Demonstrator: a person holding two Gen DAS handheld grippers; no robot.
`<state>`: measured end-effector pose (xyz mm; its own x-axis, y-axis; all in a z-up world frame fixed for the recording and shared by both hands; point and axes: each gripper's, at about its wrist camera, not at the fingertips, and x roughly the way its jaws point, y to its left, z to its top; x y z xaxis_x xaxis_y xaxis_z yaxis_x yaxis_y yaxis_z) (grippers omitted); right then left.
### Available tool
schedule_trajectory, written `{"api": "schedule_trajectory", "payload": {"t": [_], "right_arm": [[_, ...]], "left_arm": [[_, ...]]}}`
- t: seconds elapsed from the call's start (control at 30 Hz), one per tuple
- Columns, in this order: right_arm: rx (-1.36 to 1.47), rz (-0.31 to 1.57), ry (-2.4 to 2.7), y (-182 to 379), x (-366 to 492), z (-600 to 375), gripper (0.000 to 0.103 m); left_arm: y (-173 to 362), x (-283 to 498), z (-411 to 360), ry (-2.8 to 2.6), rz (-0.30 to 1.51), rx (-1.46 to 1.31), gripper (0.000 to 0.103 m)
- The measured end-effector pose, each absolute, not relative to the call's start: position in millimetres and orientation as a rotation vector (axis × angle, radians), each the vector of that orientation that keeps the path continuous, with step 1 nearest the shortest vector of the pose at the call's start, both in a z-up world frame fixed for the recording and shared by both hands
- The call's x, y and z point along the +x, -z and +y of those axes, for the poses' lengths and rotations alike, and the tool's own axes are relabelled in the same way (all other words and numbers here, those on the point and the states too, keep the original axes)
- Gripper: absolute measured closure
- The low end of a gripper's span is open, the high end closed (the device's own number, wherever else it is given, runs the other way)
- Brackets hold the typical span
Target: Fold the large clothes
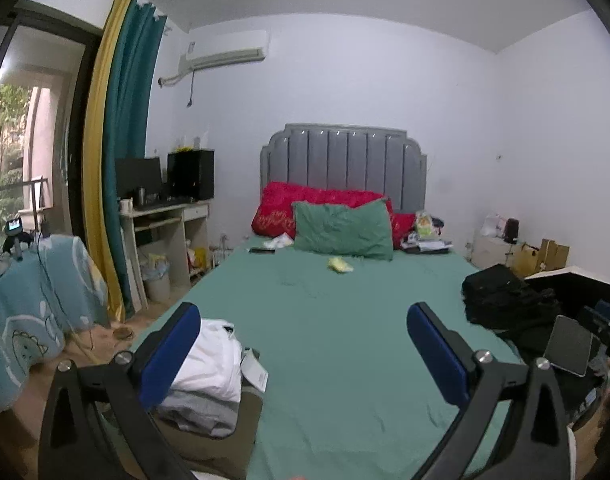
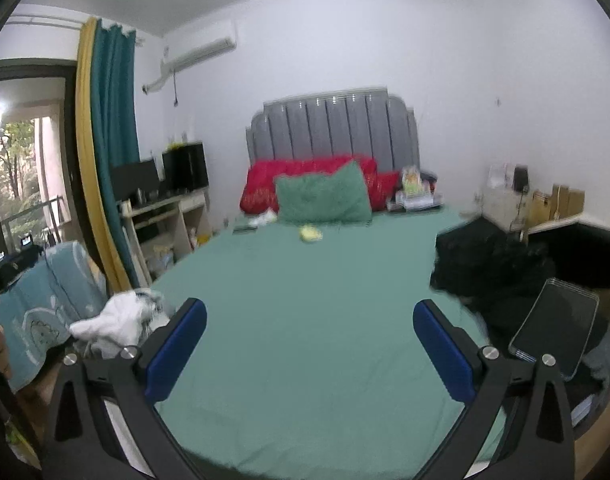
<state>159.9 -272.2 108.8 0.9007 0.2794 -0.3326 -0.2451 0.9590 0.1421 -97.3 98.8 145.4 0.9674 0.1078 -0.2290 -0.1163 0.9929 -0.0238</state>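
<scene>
A stack of folded clothes (image 1: 209, 376), white on top of grey and olive, lies at the bed's near left corner; in the right wrist view only its white top (image 2: 121, 324) shows at the left. A heap of black clothes (image 1: 505, 296) (image 2: 493, 268) sits on the bed's right side. My left gripper (image 1: 305, 344) hangs open over the green sheet (image 1: 337, 320), with nothing between its blue pads. My right gripper (image 2: 311, 340) is open too, over the sheet (image 2: 305, 280), and holds nothing.
Green and red pillows (image 1: 345, 232) lean on the grey headboard (image 1: 345, 160). A small yellow item (image 1: 339, 265) lies mid-bed. A phone (image 2: 553, 328) rests at the right edge. A desk (image 1: 165, 220), curtains (image 1: 117, 160) and a covered chair (image 1: 33, 312) stand left.
</scene>
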Motion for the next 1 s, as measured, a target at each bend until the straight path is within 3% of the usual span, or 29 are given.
{"api": "schedule_trajectory", "payload": {"t": [0.3, 1.0], "right_arm": [[0.105, 0.254, -0.295, -140.7, 130.5, -272.1, 0.000], [0.060, 0.345, -0.347, -119.2, 154.9, -232.4, 0.000]], "left_arm": [[-156.4, -122.7, 100.9, -0.117, 0.143, -0.047, 0.000], [-137.8, -110.5, 117.8, -0.109, 0.209, -0.099, 0.000]]}}
